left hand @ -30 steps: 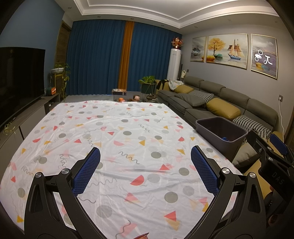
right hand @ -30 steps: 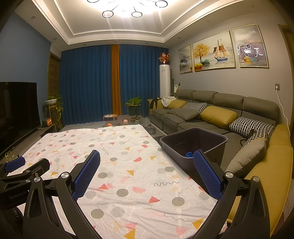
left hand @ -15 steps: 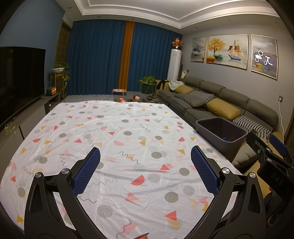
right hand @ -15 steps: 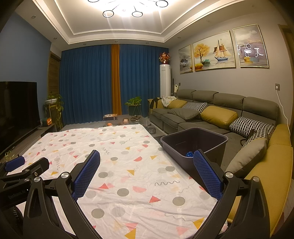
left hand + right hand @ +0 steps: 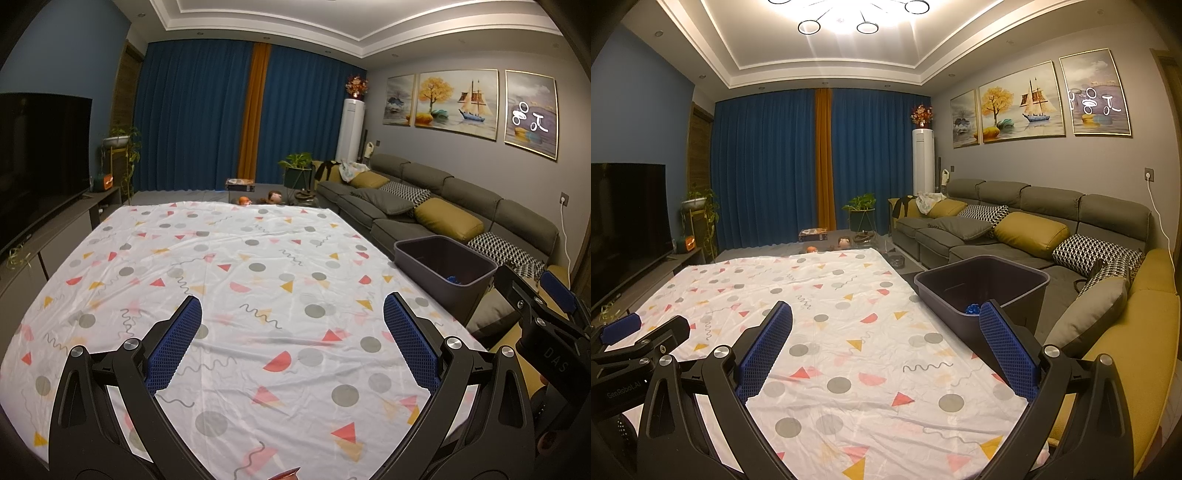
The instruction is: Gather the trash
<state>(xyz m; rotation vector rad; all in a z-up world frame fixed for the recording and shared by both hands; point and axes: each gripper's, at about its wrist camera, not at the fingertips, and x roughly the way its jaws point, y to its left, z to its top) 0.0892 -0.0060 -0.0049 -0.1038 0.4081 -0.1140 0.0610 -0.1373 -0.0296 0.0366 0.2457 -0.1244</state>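
Your left gripper point(image 5: 291, 332) hangs over the near half of the patterned sheet point(image 5: 236, 266) with its blue-padded fingers point(image 5: 177, 347) spread wide and nothing between them; only printed dots, triangles and squiggles lie in the gap. Your right gripper point(image 5: 886, 339) is the same, fingers point(image 5: 764, 347) well apart and empty, held above the sheet's right side. At the very bottom edge of the left wrist view a small reddish object point(image 5: 286, 473) peeks in below the fingers, too cut off to identify. Just past the right gripper's right finger stands the dark bin point(image 5: 982, 291) at the sheet's right edge, against the sofa point(image 5: 1034, 221). A small blue piece of trash point(image 5: 971, 308) lies on the bin's floor, right beside that fingertip in the picture but down inside the bin, not between the fingers. Beyond the sheet's far edge are a potted plant point(image 5: 862, 210), then the blue curtains point(image 5: 768, 166) and, to the left, the television point(image 5: 624, 229).
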